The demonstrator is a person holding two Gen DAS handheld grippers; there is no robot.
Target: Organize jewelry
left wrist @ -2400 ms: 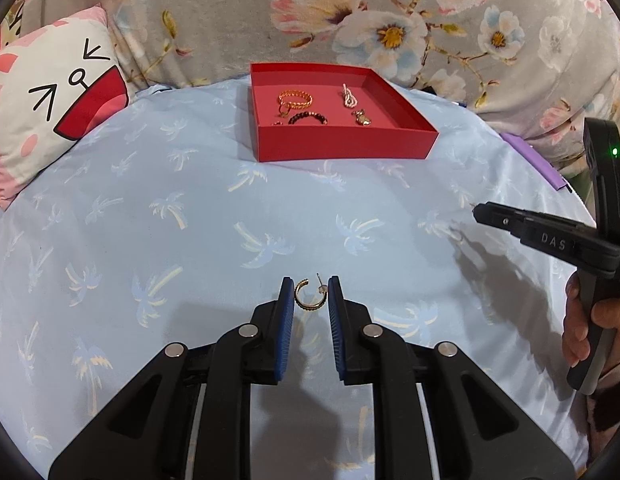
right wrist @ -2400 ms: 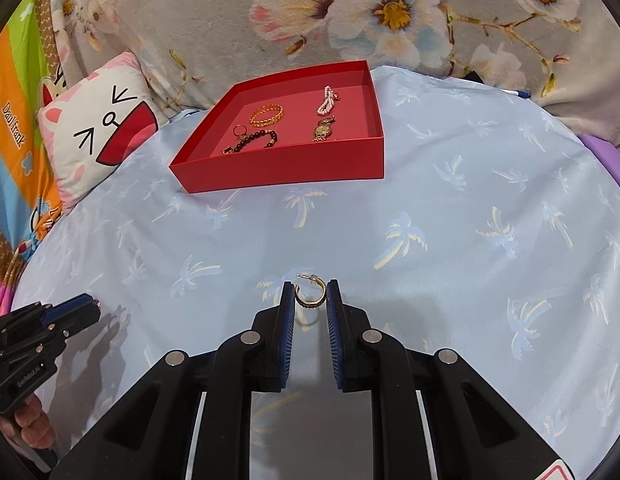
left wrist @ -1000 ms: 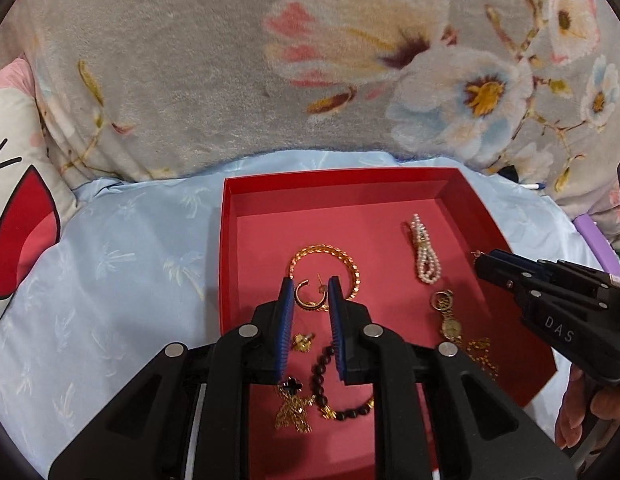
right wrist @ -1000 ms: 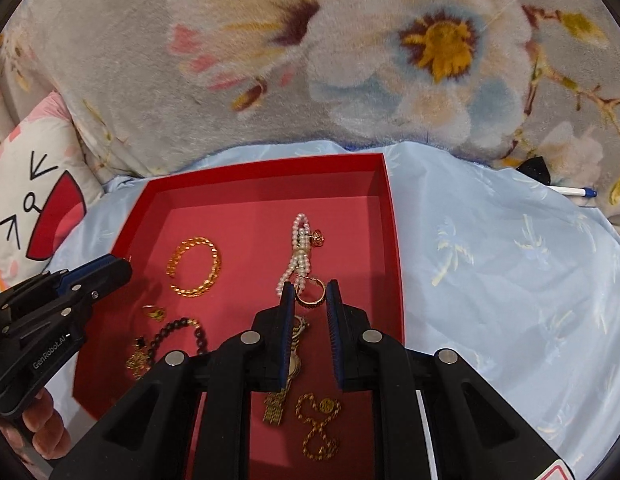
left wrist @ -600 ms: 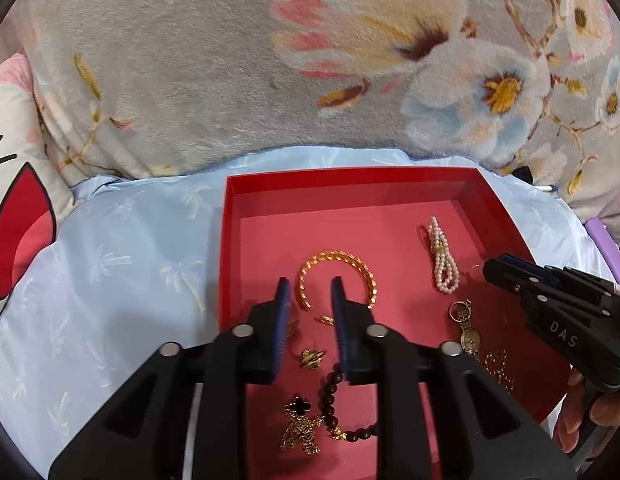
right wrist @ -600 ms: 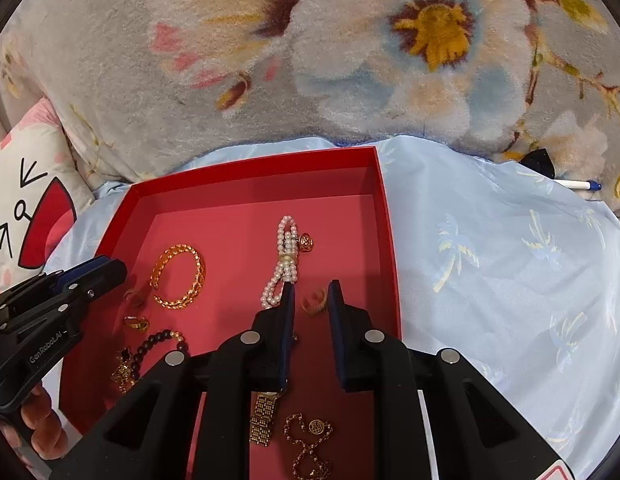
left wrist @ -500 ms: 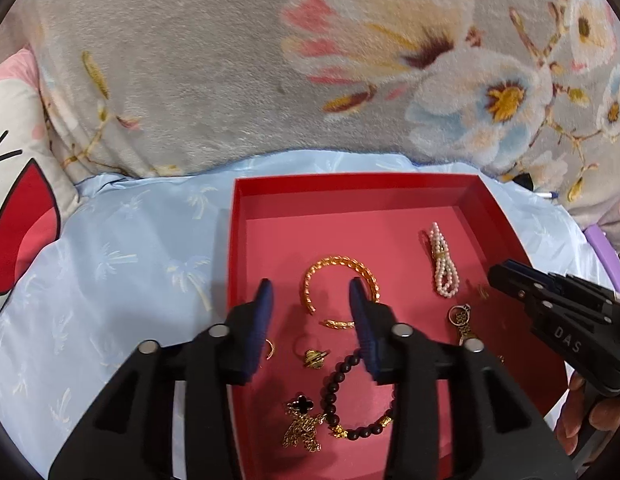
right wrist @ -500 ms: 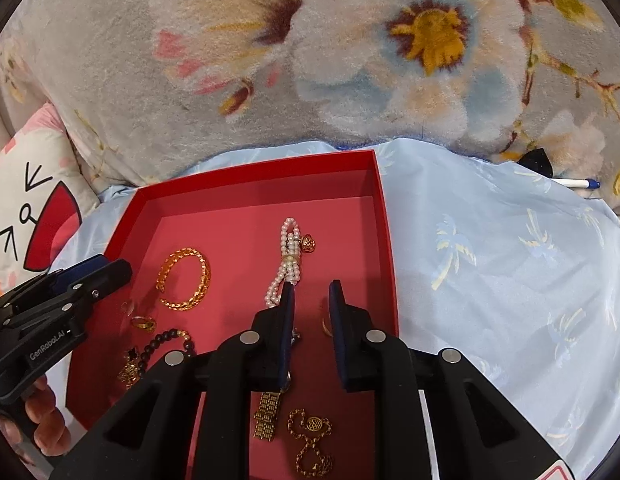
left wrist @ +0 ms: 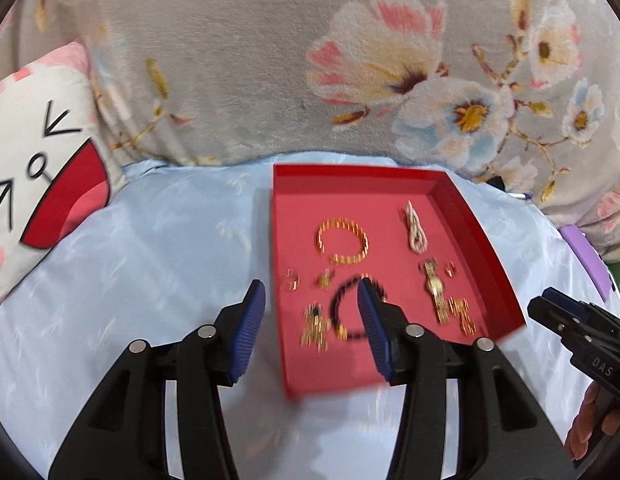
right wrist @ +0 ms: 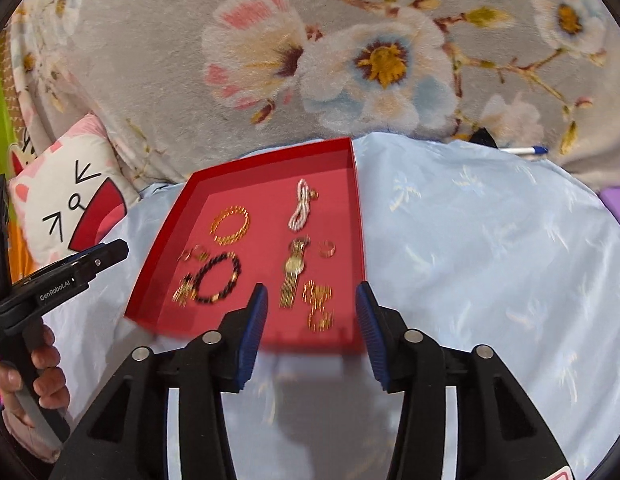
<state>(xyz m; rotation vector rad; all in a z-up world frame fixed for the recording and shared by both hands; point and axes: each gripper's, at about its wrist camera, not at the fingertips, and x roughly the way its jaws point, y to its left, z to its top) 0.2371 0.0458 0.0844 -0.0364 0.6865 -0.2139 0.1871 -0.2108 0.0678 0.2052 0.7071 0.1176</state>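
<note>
A red tray [left wrist: 475, 226] [right wrist: 359, 216] lies on the light blue cloth and holds several pieces of jewelry: a gold bracelet [left wrist: 342, 242] [right wrist: 230, 225], a pearl strand [left wrist: 415, 232] [right wrist: 302, 209], a black bead bracelet [left wrist: 349, 312] [right wrist: 218, 276], a gold watch [left wrist: 435, 292] [right wrist: 294, 274] and gold hoop earrings [left wrist: 292, 280] [right wrist: 327, 248]. My left gripper [left wrist: 310, 324] is open and empty over the tray's near left corner. My right gripper [right wrist: 310, 322] is open and empty over the tray's near edge.
A grey floral blanket [left wrist: 310, 60] rises behind the tray. A white cat-face pillow [left wrist: 38, 160] [right wrist: 70, 200] lies at the left. A pen [right wrist: 523, 151] lies at the back right. A purple object [left wrist: 585, 260] sits at the right edge.
Both grippers opened and let their gold hoop earrings drop into the tray. Both then drew back from the tray with jaws wide.
</note>
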